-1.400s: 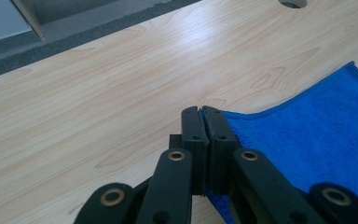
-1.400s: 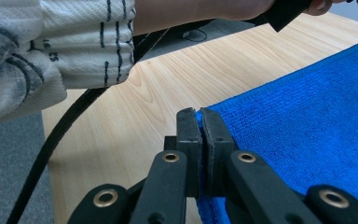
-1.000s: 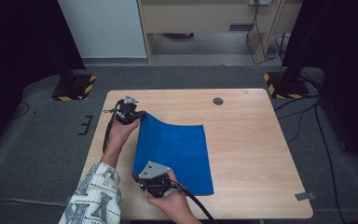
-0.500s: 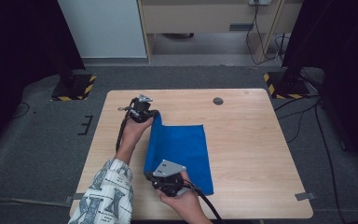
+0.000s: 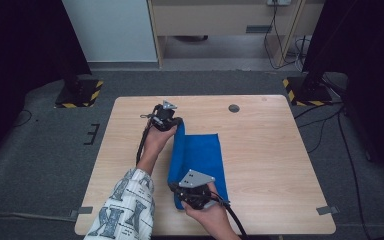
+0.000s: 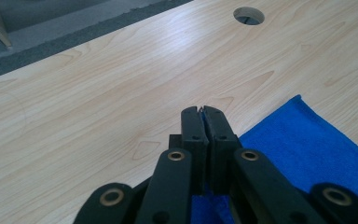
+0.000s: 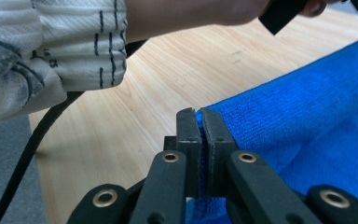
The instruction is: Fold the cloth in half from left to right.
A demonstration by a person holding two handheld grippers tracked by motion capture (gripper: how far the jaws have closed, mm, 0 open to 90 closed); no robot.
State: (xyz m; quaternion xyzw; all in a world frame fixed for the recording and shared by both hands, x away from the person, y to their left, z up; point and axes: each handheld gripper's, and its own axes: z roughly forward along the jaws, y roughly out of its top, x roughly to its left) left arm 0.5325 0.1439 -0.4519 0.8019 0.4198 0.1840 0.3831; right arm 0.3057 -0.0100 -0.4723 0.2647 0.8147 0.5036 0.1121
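A blue cloth (image 5: 202, 157) lies on the wooden table (image 5: 270, 150), its left side lifted and rolled over toward the right. My left gripper (image 5: 179, 121) is shut on the cloth's far left corner, and a sliver of blue (image 6: 204, 122) shows between its jaws. The rest of the cloth (image 6: 307, 149) spreads out to the right in the left gripper view. My right gripper (image 5: 174, 187) is shut on the near left corner, with the cloth's edge (image 7: 199, 135) pinched between its jaws. The blue cloth (image 7: 307, 116) rises to the right in the right gripper view.
A round cable hole (image 5: 234, 108) sits in the table near its far edge, also seen as a dark hole (image 6: 248, 15) in the left gripper view. A patterned sleeve (image 7: 46, 46) and a black cable (image 7: 18, 163) cross the right gripper view. Grey floor surrounds the table.
Both grippers have moved to the right with the cloth's left corners. The lifted left edge has travelled over the cloth, so the flat blue area now looks narrower.
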